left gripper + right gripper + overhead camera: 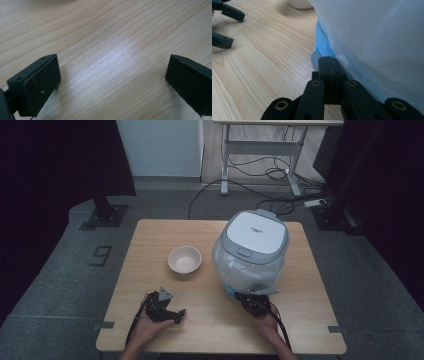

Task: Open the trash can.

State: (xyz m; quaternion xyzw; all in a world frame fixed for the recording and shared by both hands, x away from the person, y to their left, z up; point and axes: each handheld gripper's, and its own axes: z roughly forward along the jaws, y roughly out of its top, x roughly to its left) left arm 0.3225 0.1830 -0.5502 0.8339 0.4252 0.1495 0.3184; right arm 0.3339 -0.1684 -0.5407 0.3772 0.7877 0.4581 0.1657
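The right gripper (329, 61) has its fingers pressed together at the hem of the plastic wrap (372, 37) (thin, limp, likely slippery). Pinch a loose fold low down. The left gripper (112, 82) rests spread over the table (105, 35).

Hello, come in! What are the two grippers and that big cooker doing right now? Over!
Left gripper open, resting on bare table. Right gripper shut, jaws at foot of plastic-wrapped rice cooker, lid down. Bowl well left, nothing in the way.

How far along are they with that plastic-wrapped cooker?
It looks early on. The rice cooker stands lid shut, with the clear plastic bag around its body. In hand: the right claw is shut at the bag's bottom edge, perhaps pinching it. The left claw rests open over bare table. The bowl sits empty. The bag's removal remains.
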